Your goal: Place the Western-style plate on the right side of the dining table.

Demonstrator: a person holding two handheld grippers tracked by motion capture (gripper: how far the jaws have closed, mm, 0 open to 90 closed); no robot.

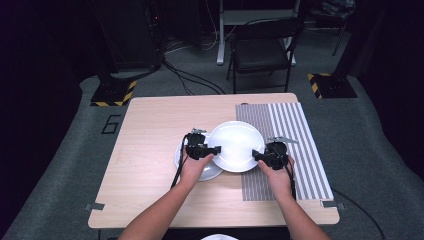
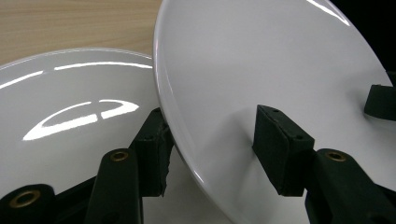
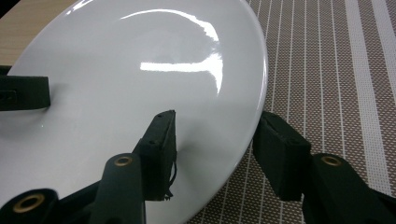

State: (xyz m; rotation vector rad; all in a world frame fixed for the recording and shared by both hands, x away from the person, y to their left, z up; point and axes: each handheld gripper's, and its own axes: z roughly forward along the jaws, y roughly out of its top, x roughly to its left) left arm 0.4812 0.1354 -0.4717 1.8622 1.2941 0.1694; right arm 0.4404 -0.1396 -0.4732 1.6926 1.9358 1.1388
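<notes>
Step in hand, as judged: a white plate [image 1: 235,145] is carried by both grippers at once, held by opposite rims above the tabletop [image 1: 150,130]. It lies partly over a second white plate [image 1: 197,167] that rests on the wood at the left, and partly over the striped placemat [image 1: 300,145] at the right.

Left gripper [image 1: 205,149]: fingers [image 2: 280,149] half spread and straddling the raised plate's left rim, one pad over the top face, the other beneath the edge. Contact looks likely, though firm pinching cannot be confirmed.

Right gripper [image 1: 265,156]: fingers [image 3: 161,154] set likewise across the right rim, one pad on the glossy upper face, the other below, beside the mat. The plate appears tilted in both gripper views.

Next move, as judged: the plate is probably to be shifted sideways and lowered, either onto the mat or onto the lower plate; which one cannot be told. Both hands would have to move together and level, so that the rim is not slipped from either pair of pads.
</notes>
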